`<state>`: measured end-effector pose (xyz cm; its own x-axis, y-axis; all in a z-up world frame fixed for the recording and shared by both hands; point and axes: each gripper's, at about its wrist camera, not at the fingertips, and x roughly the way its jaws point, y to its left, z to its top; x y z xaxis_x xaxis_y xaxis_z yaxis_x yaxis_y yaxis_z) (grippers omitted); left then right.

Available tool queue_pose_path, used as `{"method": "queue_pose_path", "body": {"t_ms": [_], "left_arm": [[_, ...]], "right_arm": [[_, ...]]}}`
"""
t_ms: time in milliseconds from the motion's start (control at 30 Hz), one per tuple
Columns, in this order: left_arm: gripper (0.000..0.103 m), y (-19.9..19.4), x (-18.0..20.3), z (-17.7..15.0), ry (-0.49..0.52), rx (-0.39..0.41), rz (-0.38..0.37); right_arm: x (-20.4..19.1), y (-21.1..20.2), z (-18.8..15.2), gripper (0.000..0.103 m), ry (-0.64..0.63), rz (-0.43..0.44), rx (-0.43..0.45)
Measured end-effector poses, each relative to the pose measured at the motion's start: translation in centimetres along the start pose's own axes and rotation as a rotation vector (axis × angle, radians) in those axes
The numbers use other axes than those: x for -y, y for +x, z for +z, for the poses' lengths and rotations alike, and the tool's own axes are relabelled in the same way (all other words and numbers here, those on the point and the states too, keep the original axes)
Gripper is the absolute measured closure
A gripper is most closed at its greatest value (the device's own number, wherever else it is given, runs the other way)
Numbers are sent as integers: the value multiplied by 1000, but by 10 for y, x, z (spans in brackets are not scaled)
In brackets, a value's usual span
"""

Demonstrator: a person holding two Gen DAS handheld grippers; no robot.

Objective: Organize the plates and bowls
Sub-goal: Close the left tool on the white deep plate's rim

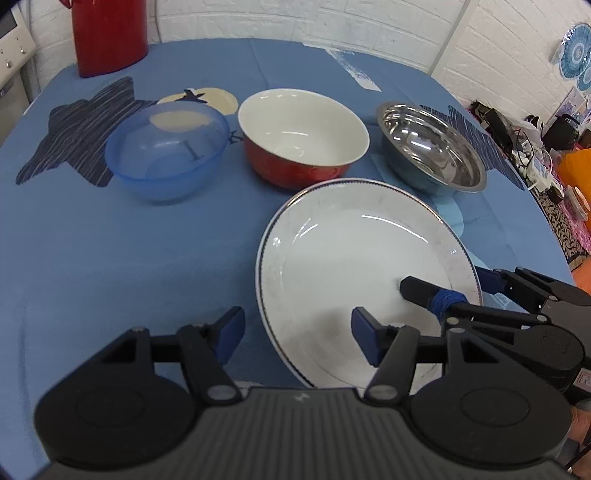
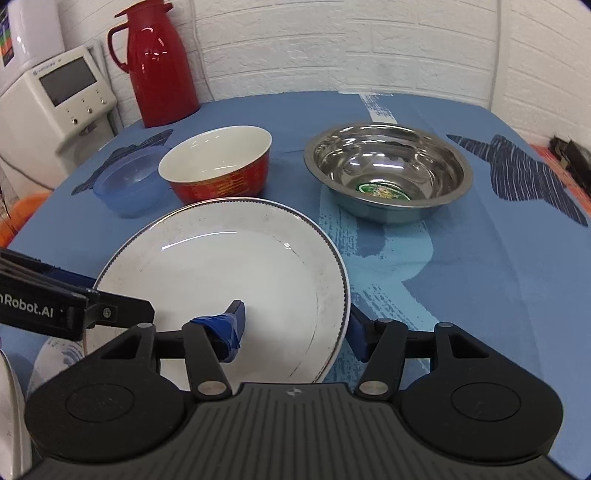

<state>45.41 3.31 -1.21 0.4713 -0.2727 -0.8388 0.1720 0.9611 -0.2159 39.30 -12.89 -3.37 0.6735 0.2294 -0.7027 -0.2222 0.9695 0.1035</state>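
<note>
A large white plate [image 1: 354, 258] [image 2: 229, 258] with a dotted blue rim lies nearest me on the blue tablecloth. My left gripper [image 1: 297, 334] [image 2: 118, 295] is open and straddles the plate's left rim, one finger over the plate and one outside it. On the opposite rim my right gripper [image 2: 295, 328] [image 1: 443, 280] straddles the edge in the same way, also open. Behind the plate stand a translucent blue plastic bowl [image 1: 166, 155] [image 2: 129, 184], a red bowl with a white inside [image 1: 303, 136] [image 2: 218, 166] and a steel bowl [image 1: 432, 147] [image 2: 388, 173]. All three are upright and apart.
A red thermos jug [image 1: 107, 33] [image 2: 159, 66] stands at the table's far left corner against the white brick wall. A white appliance [image 2: 66, 96] sits beyond the left edge. Another patterned dish [image 2: 55, 354] shows partly under the plate's near left side. Clutter [image 1: 535, 158] lies beyond the right edge.
</note>
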Motion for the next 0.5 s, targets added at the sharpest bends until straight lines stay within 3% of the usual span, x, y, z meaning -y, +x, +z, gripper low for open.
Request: {"method": "queue_pose_path", "body": {"t_ms": [500], "left_arm": [[40,6,2,-3,5,14,15]], "right_arm": [[-2,3,1,55,2,-1,9]]}}
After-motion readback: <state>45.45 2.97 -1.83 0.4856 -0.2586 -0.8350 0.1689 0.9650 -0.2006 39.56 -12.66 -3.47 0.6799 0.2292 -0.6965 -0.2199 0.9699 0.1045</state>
